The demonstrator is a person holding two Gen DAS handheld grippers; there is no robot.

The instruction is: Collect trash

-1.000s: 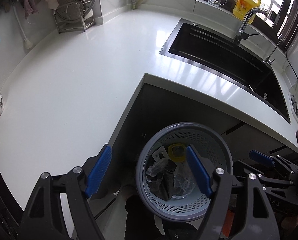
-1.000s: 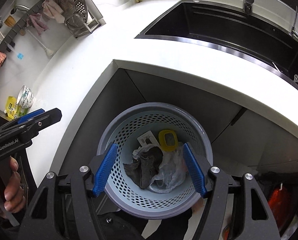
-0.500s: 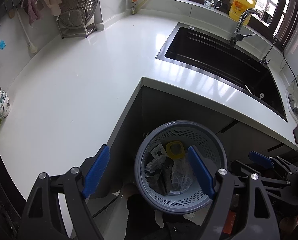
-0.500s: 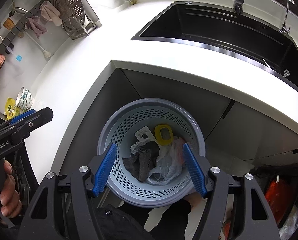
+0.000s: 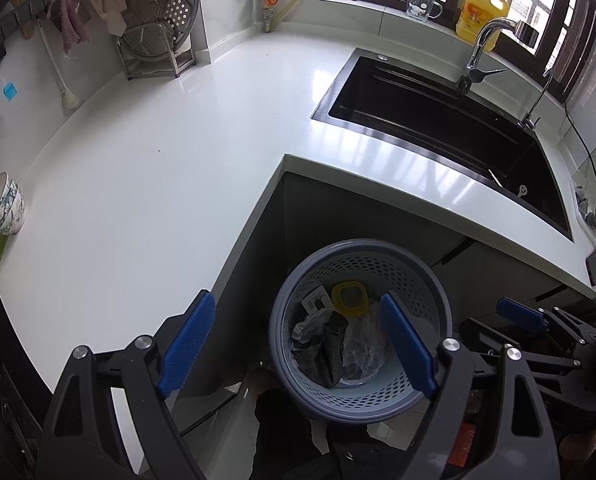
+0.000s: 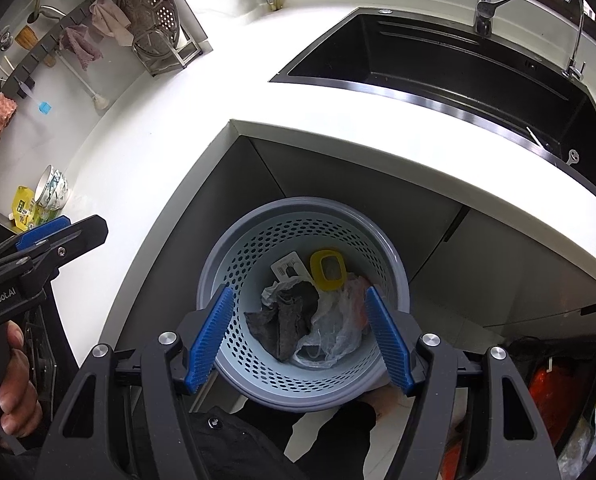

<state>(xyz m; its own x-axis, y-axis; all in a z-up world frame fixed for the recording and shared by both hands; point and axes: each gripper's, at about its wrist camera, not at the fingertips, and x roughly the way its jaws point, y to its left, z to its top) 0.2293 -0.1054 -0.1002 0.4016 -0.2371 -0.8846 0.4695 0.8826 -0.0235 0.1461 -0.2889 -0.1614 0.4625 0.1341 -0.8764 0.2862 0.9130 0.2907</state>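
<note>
A grey perforated trash basket (image 5: pixel 362 243) (image 6: pixel 302 202) stands on the floor in the inner corner of the counter. Inside lie a yellow ring-shaped lid (image 6: pixel 329 270), a white card (image 6: pixel 288 268), a dark grey cloth (image 6: pixel 290 320) and a crumpled clear plastic bag (image 6: pixel 334 324). My left gripper (image 5: pixel 296 299) hovers high above the basket's left side; its jaws are opening and nothing is between them. My right gripper (image 6: pixel 299 291) hangs straight over the basket, open and empty. Each gripper shows at the edge of the other's view: the right one (image 5: pixel 522 316), the left one (image 6: pixel 42 236) with a hand (image 6: pixel 14 380) on its handle.
An L-shaped white countertop (image 5: pixel 158 168) wraps the basket, with a black sink (image 5: pixel 438 120) and faucet (image 5: pixel 486 40) at the right. Stacked bowls (image 5: pixel 4 208) sit at the far left edge. A steamer rack (image 5: pixel 158 40) and a yellow bottle (image 5: pixel 482 12) stand at the back.
The left gripper has lifted and drawn back, so the basket looks smaller, and its jaws have spread wider. The right gripper has hardly moved and its jaws stand as before.
</note>
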